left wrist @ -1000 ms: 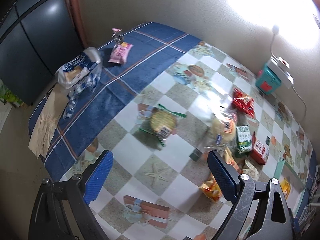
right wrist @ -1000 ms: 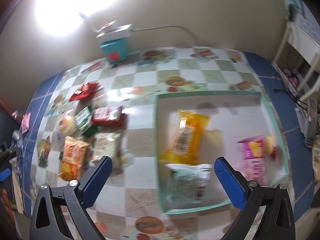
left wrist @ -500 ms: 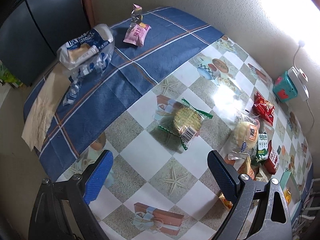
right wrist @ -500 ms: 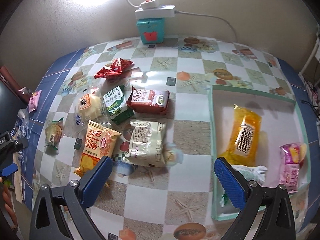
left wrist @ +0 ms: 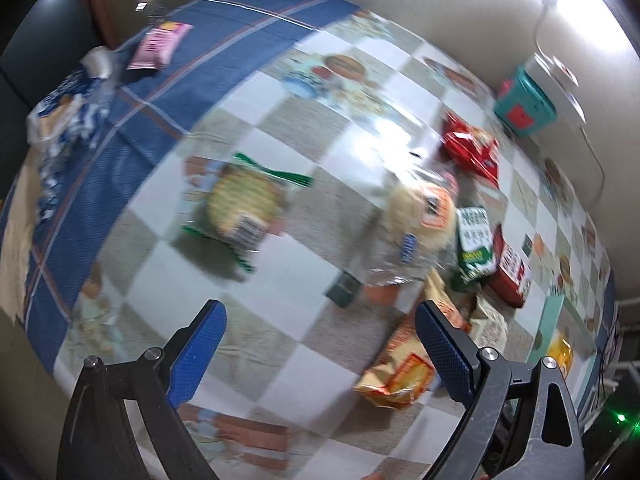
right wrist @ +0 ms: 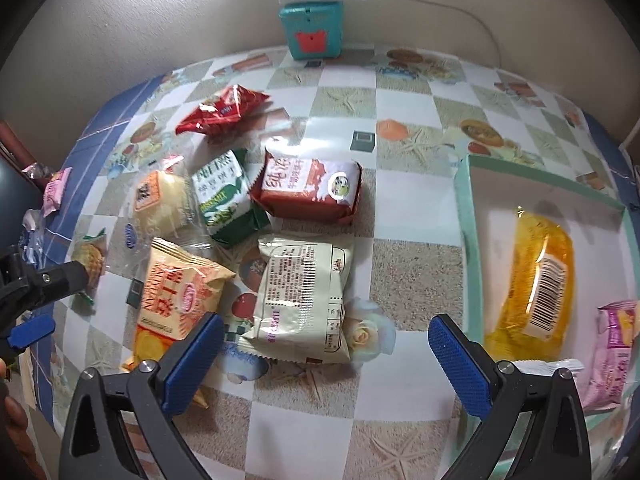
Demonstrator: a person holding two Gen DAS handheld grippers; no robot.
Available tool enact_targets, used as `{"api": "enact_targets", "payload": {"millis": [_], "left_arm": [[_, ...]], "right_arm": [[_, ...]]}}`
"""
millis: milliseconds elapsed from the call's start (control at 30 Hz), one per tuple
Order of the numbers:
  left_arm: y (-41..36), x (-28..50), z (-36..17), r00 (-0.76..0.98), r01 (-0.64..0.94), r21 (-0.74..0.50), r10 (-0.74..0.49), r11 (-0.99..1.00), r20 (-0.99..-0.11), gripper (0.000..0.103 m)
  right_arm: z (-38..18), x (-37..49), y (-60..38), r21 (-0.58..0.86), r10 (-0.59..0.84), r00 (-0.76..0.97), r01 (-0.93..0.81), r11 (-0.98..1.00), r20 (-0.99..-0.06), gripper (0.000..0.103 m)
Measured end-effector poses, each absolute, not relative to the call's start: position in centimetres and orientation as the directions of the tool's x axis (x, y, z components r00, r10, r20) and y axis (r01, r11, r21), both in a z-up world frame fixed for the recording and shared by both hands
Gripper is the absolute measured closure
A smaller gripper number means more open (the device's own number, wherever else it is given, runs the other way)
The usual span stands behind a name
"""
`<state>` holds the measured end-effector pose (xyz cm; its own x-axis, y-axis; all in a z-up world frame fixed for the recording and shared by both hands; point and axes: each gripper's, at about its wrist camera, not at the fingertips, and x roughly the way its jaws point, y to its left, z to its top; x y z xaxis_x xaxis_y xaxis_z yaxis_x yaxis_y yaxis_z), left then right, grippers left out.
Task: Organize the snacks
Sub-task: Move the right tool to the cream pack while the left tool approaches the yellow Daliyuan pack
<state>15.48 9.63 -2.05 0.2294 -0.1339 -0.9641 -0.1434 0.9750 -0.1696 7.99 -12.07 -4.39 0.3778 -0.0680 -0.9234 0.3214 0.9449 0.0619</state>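
Green-rimmed tray (right wrist: 464,216) holds 3 visible packs: yellow pack (right wrist: 532,280), pink pack (right wrist: 612,356), white wrapper edge at its near side. R gripper (right wrist: 320,348) jaws wide apart, empty, above tablecloth just left of tray, cream pack (right wrist: 304,300) between the fingers further off. L gripper (left wrist: 320,332) jaws wide apart, empty, view blurred. Loose snacks left of tray: 7, incl round cracker pack (left wrist: 244,204) farthest from tray; teal box (right wrist: 312,30) by wall

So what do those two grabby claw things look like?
Each gripper, left and right, has two black metal arms with triangle-shaped cut-outs and silver screws. The fingers wear bright blue pads with a bumpy, dotted texture. No cables or sleeves show.
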Motion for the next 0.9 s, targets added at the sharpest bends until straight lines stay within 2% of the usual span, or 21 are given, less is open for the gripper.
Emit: {"api": "enact_targets", "payload": {"millis": [167, 500, 733, 900], "left_arm": [[7.5, 16.0, -2.9, 0.200, -0.082, -0.174, -0.155, 0.981, -0.967, 0.008], [5.4, 16.6, -3.7, 0.171, -0.037, -0.180, -0.171, 0.983, -0.970, 0.008], [4.2, 17.1, -4.4, 0.156, -0.020, -0.187, -0.181, 0.982, -0.971, 0.008], [3.4, 16.8, -4.9, 0.139, -0.002, -0.182, -0.180, 0.983, -0.974, 0.008]], "right_arm": [[-5.4, 8.6, -12.1, 0.054, -0.072, 0.366, 0.324, 0.945, -0.928, 0.000], [-7.1, 9.5, -11.6, 0.007, -0.107, 0.345, 0.314, 0.949, -0.932, 0.009], [-7.2, 9.3, -11.9, -0.015, -0.132, 0.356, 0.312, 0.950, -0.925, 0.027], [-7.1, 8.4, -12.6, -0.015, -0.133, 0.361, 0.312, 0.950, -0.923, 0.035]]}}
